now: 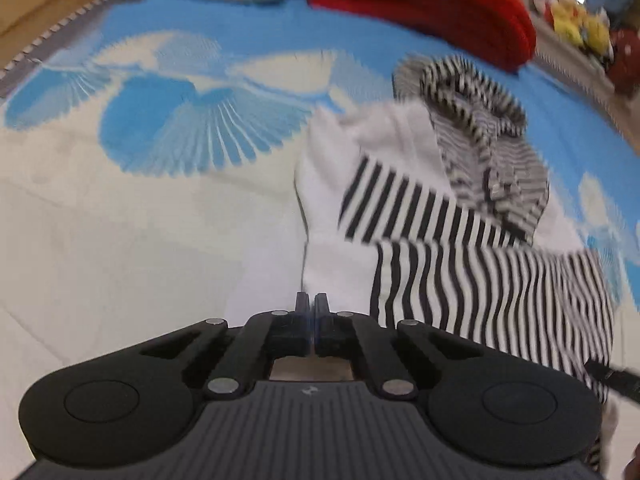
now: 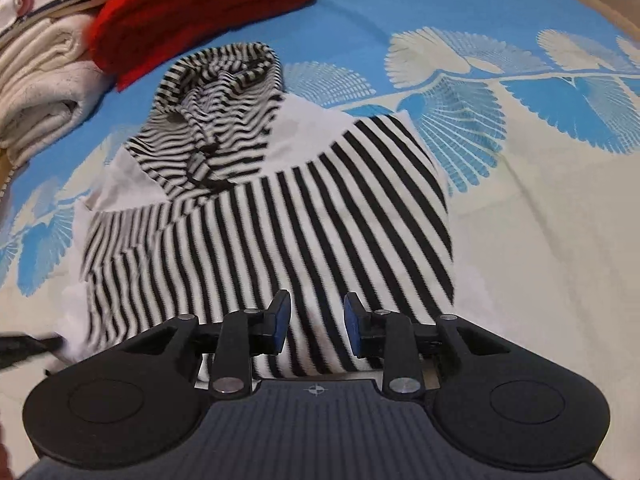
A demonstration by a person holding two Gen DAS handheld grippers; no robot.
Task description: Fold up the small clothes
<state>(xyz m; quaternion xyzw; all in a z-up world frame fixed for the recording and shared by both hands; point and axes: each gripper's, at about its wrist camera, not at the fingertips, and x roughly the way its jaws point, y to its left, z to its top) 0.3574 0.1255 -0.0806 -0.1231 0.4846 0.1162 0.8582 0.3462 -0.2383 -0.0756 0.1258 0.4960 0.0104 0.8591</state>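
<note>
A small black-and-white striped hooded top [image 2: 280, 216] lies partly folded on the blue and cream bedsheet [image 2: 540, 220], hood [image 2: 224, 92] at the far end. It also shows in the left wrist view [image 1: 460, 240], to the right. My left gripper [image 1: 312, 304] is shut and empty, hovering just left of the top's white near edge. My right gripper [image 2: 316, 316] is open, low over the top's striped near edge, with nothing between its pads.
A red knitted garment [image 2: 200, 4] lies beyond the hood. Folded cream and white cloth [image 2: 44, 88] is stacked at the far left of the right wrist view. Soft toys [image 1: 580, 28] sit past the sheet's edge.
</note>
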